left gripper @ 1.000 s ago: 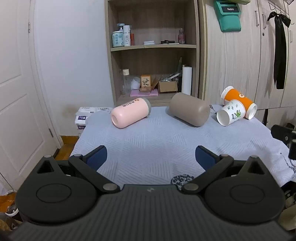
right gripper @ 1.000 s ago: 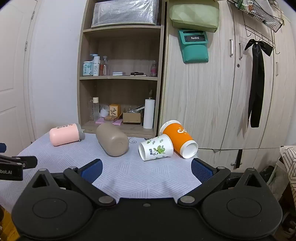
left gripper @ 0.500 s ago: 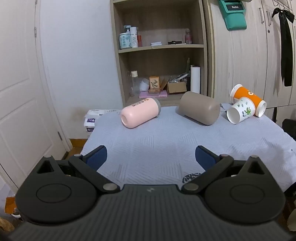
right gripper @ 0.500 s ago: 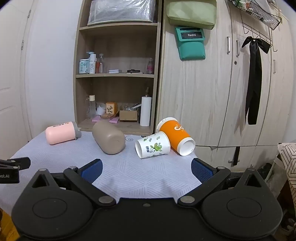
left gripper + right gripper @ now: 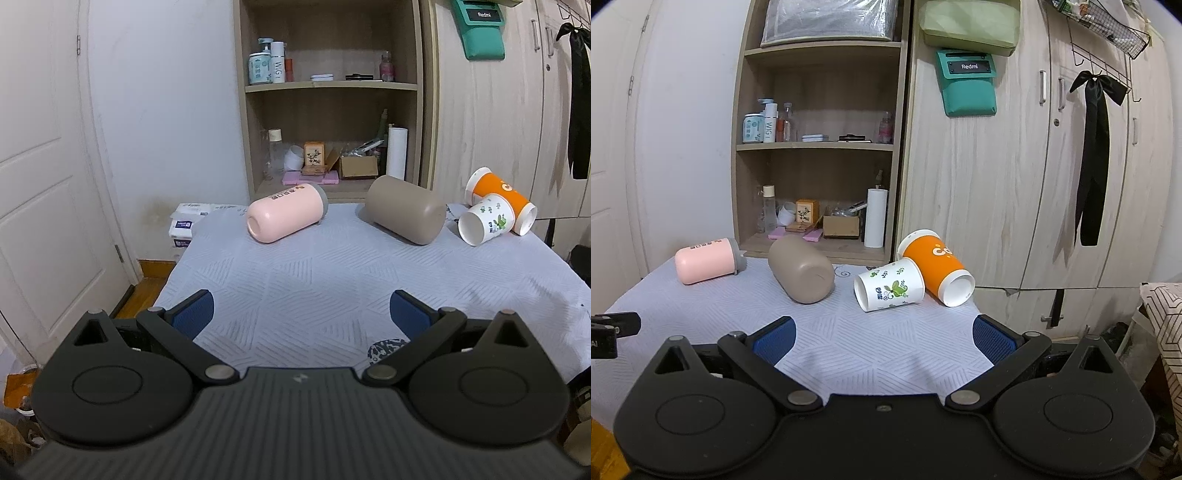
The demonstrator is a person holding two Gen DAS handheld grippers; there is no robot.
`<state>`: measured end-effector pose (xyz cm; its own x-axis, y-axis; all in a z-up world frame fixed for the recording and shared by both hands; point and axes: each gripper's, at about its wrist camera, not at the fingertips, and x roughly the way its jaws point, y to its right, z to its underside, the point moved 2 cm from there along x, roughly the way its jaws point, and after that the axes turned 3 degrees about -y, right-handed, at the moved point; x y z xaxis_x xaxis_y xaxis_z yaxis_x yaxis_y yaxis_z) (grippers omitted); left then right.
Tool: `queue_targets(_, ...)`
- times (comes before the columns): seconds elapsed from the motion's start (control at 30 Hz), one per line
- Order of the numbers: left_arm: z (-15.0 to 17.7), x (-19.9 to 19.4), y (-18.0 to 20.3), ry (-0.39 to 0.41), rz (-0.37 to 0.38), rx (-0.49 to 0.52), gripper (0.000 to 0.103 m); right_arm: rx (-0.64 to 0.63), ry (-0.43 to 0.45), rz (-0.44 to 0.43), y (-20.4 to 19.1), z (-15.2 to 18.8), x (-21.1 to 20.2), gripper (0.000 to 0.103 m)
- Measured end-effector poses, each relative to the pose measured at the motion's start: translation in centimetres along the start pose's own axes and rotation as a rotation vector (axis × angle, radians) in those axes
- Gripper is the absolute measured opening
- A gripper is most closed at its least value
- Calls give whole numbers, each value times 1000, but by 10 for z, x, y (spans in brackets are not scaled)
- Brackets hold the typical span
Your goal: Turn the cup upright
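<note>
Where cups lie: quilted table (image 5: 332, 280), shelves (image 5: 816, 147).

Four cups lie on their sides along the far part of the table (image 5: 332, 295). The pink cup (image 5: 286, 218) (grey-capped at one end) lies at the left, its open mouth facing forward-left. The taupe cup (image 5: 406, 214) lies near it, rounded base forward. The white leaf-print paper cup (image 5: 890, 290) touches the orange paper cup (image 5: 936, 267), which shows its white base.
</note>
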<state>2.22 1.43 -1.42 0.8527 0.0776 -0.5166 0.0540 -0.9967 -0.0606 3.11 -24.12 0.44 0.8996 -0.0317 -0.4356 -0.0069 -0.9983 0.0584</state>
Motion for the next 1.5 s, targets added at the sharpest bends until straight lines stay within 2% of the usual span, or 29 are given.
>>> queue_targets(0.47, 4, 1, 5, 4, -32, 6, 103, -9, -5, 9, -2, 1, 1, 103)
queue_targets(1.5, 8, 5, 0, -24, -44, -10, 103, -35, -13, 21, -5, 1, 1, 103)
